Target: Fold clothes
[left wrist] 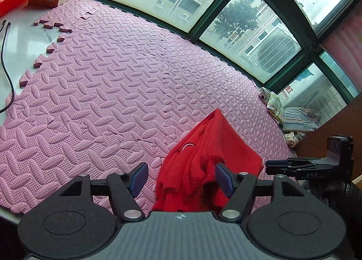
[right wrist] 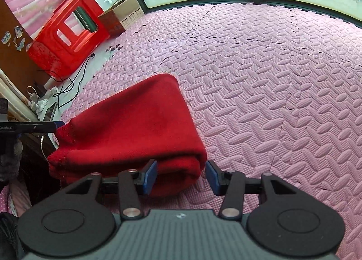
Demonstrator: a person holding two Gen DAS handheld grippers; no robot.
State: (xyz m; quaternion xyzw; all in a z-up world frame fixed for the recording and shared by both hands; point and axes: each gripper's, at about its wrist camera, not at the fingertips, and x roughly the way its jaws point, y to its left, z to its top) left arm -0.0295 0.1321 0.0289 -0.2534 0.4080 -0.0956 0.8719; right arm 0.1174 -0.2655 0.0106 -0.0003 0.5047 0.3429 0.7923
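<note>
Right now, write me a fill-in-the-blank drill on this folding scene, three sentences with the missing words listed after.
1. The garment being folded is coloured ____.
2. It lies on a foam mat coloured ____.
3. Both the left gripper and the right gripper have their jaws ____, with the garment's folded edge between them.

Missing words: red; pink; open

The red sweater's near end is hidden behind the left tool's body.
</note>
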